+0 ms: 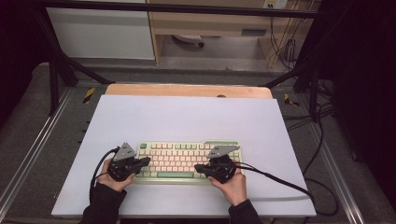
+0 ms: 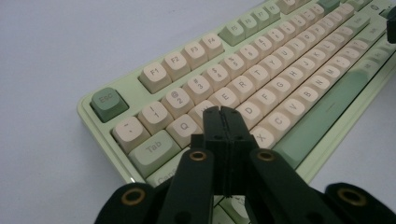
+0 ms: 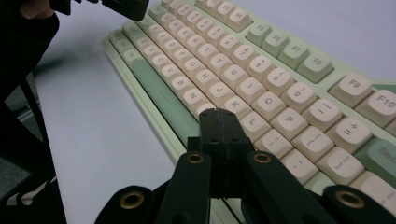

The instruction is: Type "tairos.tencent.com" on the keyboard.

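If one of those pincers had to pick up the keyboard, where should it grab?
Probably the keyboard's short end edge, coming in flat from the side. The case is low and wide, lying flat on the table, so only a thin edge would fit between the jaws. The left gripper sits nearest its left end.
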